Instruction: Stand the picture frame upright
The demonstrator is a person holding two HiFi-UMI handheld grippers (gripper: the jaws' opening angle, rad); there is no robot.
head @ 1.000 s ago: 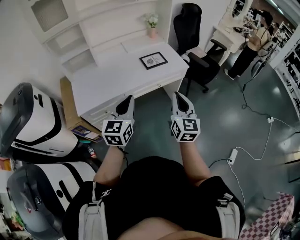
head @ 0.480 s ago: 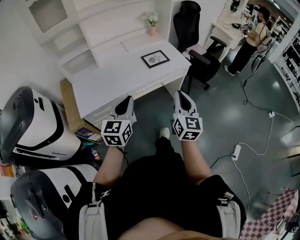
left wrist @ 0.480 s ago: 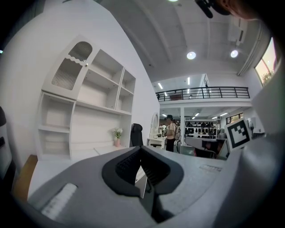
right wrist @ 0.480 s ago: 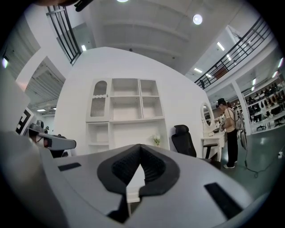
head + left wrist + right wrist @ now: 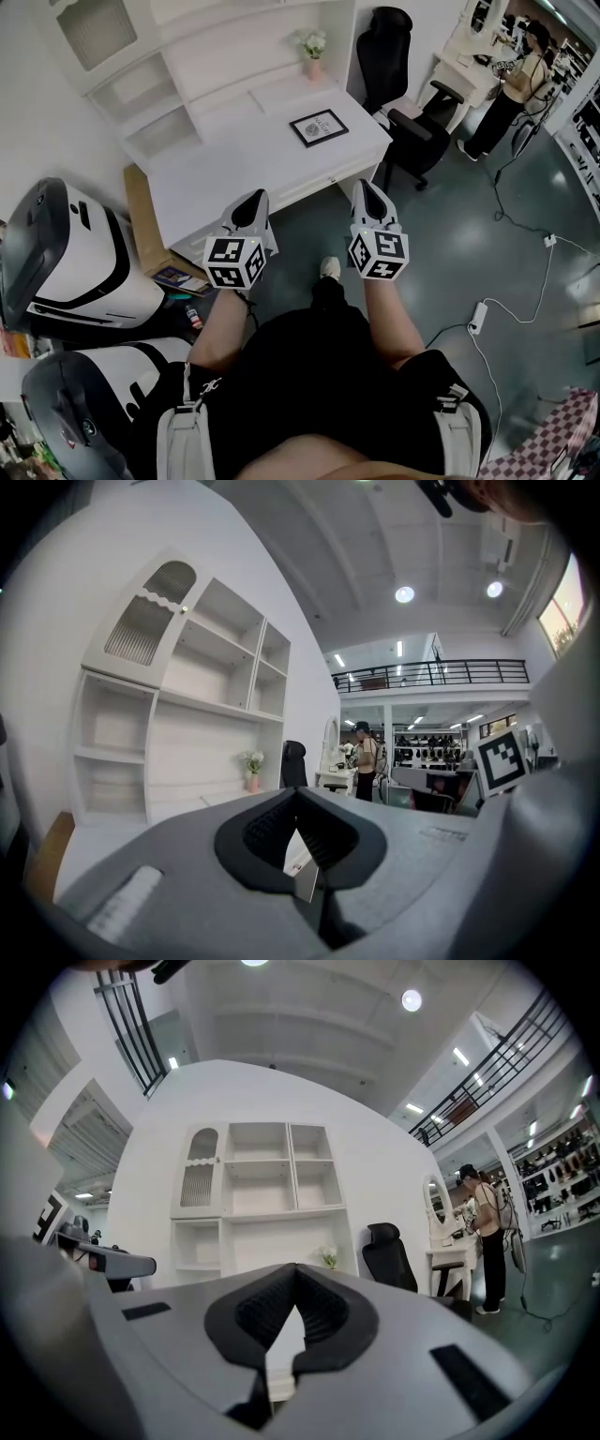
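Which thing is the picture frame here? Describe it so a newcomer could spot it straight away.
Start at the big white desk. The picture frame lies flat on the end nearest the black office chair. It is the only dark-edged thing on the white top; the pink flower vase stands further back.

The setting is a large open-plan indoor hall, fitted out as a mock home-office set inside a lab or showroom. A white tabletop (image 5: 234,155) with a shelf unit (image 5: 178,84) and a black office chair (image 5: 384,47) stands on a polished grey floor (image 5: 487,216), near a second white table (image 5: 466,66) where a person (image 5: 511,89) stands. A power strip (image 5: 477,317) with loose cable, a railed mezzanine (image 5: 431,672), recessed ceiling lights (image 5: 404,594), stocked racks (image 5: 562,1171) and large white-and-black machines (image 5: 75,248) confirm the non-domestic use.
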